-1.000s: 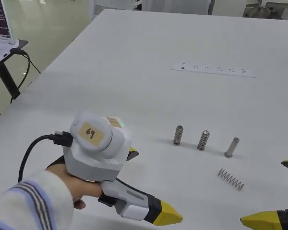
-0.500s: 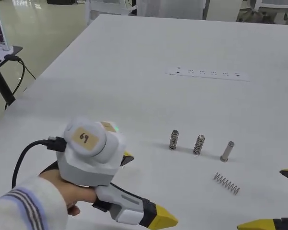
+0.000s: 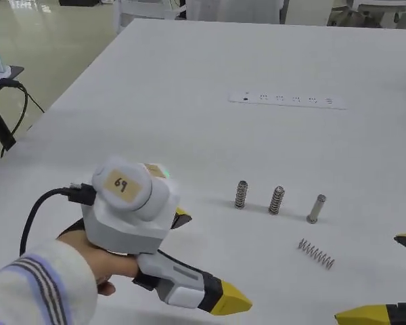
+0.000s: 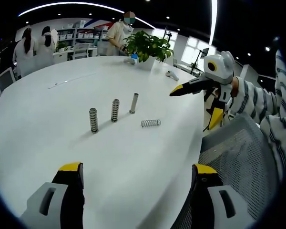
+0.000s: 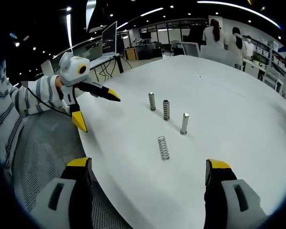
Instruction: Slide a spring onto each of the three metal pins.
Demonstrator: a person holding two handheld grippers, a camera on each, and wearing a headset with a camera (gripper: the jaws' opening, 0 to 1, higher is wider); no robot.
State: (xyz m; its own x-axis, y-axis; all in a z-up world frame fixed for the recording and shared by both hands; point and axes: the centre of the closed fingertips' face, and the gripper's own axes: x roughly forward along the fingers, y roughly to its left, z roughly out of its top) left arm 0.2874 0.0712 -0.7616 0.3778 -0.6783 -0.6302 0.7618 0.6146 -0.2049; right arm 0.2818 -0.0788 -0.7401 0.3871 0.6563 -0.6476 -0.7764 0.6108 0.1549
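Left gripper (image 3: 208, 258): jaws spread wide, nothing between them, held low over the near-left part of the white table (image 3: 189, 108). Right gripper (image 3: 382, 276): likewise wide open and empty, its yellow tips at the near-right edge of the head view.

Change over the last second: none of substance. The whole head picture has shifted, which is camera movement. The pins and the spring keep the same arrangement, and both grippers remain about where they were, neither closing. Judgement: two of three pins are finished, and the last step has not begun.

Task items: the loose spring (image 3: 316, 253) lies on its side on the table, just in front of the bare pin (image 3: 316, 208) and apart from it. The two loaded pins (image 3: 241, 194) (image 3: 276, 200) stand upright to the left of it, in a row.

Materials: the spring is a slim, open-coiled wire helix in bright metal — likely to roll or flex under a pinch. The bare pin is a smooth, polished cylinder, apparently with a slightly wider foot. The table is matt, flat and featureless — little to stop a rolling spring.
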